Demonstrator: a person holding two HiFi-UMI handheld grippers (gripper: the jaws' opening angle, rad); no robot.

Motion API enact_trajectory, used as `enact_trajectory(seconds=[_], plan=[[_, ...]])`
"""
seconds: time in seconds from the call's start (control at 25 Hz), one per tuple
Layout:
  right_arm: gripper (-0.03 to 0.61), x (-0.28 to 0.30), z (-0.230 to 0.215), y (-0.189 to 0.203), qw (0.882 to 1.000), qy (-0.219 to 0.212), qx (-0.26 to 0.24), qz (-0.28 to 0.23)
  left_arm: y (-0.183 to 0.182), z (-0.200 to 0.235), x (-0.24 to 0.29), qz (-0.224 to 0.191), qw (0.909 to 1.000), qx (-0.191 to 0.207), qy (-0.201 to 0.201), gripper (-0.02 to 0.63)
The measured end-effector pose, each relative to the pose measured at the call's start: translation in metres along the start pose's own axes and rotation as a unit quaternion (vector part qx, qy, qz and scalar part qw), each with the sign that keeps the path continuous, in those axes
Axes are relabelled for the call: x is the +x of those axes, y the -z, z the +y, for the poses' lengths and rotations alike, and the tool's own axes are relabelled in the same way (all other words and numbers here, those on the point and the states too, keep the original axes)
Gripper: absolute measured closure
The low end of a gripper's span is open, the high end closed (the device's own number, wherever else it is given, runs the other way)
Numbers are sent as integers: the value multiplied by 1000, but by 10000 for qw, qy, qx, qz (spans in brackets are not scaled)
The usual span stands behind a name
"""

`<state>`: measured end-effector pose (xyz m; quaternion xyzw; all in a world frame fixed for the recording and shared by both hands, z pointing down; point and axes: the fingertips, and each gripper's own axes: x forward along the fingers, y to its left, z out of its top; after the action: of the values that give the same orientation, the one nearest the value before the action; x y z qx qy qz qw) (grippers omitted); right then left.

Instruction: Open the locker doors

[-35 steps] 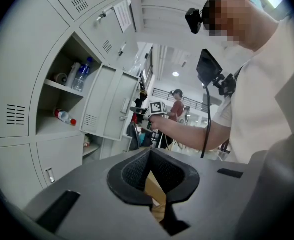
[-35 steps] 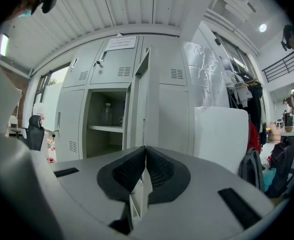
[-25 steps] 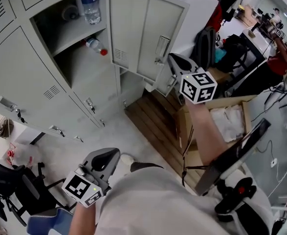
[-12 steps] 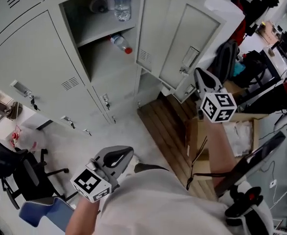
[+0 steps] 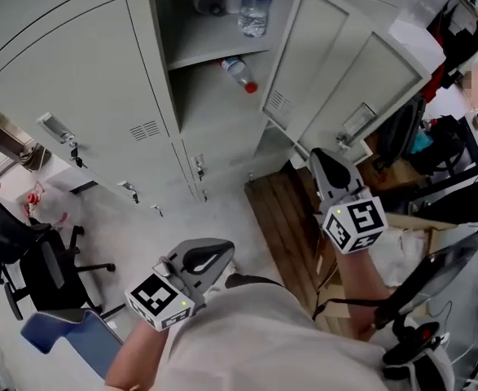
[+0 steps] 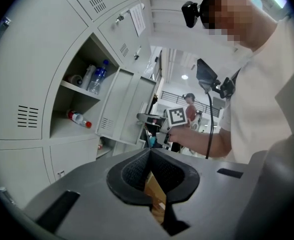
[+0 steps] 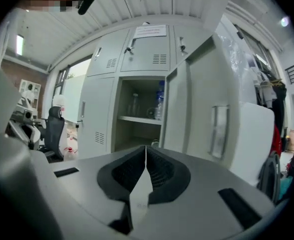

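The right gripper point(image 5: 320, 161) sits just in front of the open locker doors point(image 5: 336, 72). Its tip is near the handle point(image 5: 357, 125) of the outer panel but apart from it. Its jaws are pressed together with nothing between them. The left gripper point(image 5: 214, 255) is low beside the person's body, well apart from the lockers. It points across toward the other hand, and its jaws are also closed and empty.

The doors swing out to the right of an open compartment in the middle of the locker bank. They look like two panels side by side, though the steep angle makes that hard to confirm. To the left is a tall closed door point(image 5: 76, 80) with a latch point(image 5: 59, 129) at its edge.

A paper sheet point(image 7: 150, 30) is stuck on a small upper door, with print too small to read. A water bottle point(image 5: 255, 2) with a blue label stands on the upper shelf, and its label can't be read either. A red-capped bottle point(image 5: 240, 73) lies on its side on the shelf below. The marker cube point(image 5: 354, 225) on the right gripper bears black-and-white square patterns.

The doors are pale grey metal, plain and flat. The inner panel has vent slots point(image 5: 279, 103) near its lower end. Wooden boards point(image 5: 283, 214) lie on the floor below the open doors, and an office chair point(image 5: 51, 275) stands to the left.
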<state>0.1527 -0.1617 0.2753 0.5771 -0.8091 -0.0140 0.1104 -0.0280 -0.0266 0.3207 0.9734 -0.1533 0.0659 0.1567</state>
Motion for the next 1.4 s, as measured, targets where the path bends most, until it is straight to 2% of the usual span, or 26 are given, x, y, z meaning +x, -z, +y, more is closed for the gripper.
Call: enact_trajectory(seconds=[0.2, 0.48, 0.68, 0.84, 0.96, 1.2, 1.4], plan=[[560, 54, 68, 12, 9952, -979, 83, 52, -5, 23, -8, -68, 9993, -51, -372, 603], [560, 117, 163, 28, 9728, -2316, 87, 28, -6, 62, -32, -208, 9923, -213, -1199, 603], [560, 134, 235, 38, 9545, -2979, 1, 138, 2, 74, -63, -248, 9875, -332, -1518, 603], [560, 139, 297, 53, 9413, -3361, -191, 251, 11, 83, -95, -310, 9872, -385, -1518, 603], [558, 147, 337, 73, 9394, -3394, -159, 463, 19, 86, -124, -258, 9885, -385, -1439, 603], [558, 181, 397, 121, 9504, -3002, -1, 817, 40, 100, -188, -113, 9909, -416, -1274, 603], [558, 207, 433, 148, 9571, -2722, 79, 988, 55, 112, -219, -19, 9943, -418, -982, 603]])
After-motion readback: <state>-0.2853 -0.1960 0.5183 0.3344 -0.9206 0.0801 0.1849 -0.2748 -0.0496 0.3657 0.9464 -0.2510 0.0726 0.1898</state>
